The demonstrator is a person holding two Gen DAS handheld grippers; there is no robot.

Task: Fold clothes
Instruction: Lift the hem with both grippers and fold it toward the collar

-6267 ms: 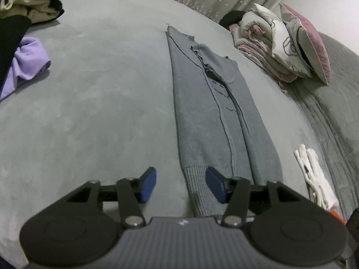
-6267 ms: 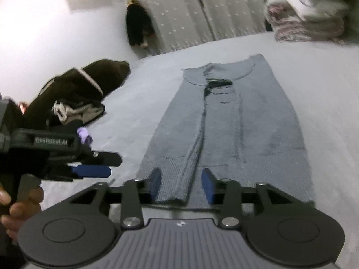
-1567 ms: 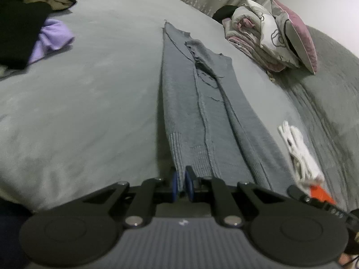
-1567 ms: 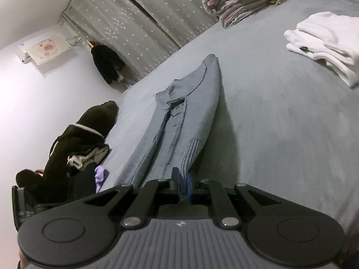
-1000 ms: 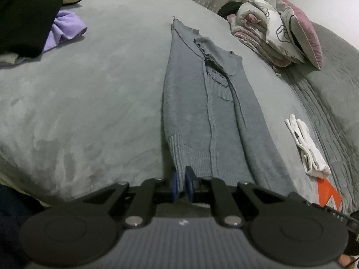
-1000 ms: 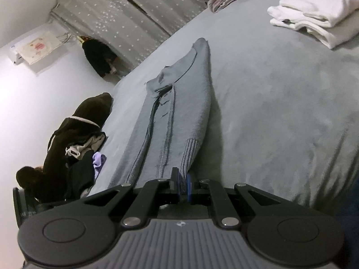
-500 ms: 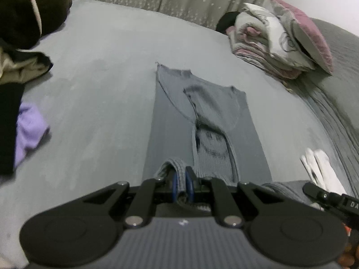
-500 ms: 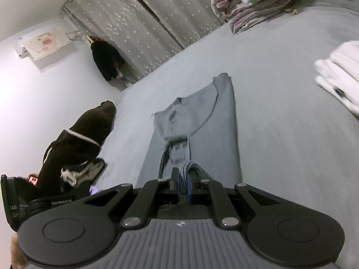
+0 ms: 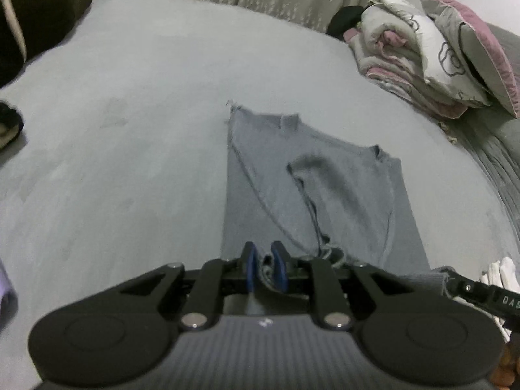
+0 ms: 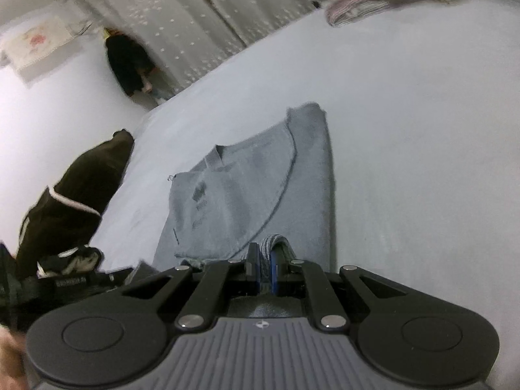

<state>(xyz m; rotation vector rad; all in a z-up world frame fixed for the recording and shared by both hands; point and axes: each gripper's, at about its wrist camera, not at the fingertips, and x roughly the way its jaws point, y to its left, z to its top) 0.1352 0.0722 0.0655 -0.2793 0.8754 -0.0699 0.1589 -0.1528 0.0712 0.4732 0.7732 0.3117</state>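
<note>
The grey sweater [image 9: 312,188] is found on the bed [image 9: 130,113], sleeves laid inward, its ribbed hem raised and doubled toward the far collar. The left gripper [image 9: 262,271] is closed on the hem's left corner, though its blue pads appear slightly parted around the knit; the right gripper [image 10: 265,271] is clenched on the right corner. A crosswise fold is judged to be in hand. Both corners are to be laid level at the collar, then released together
</note>
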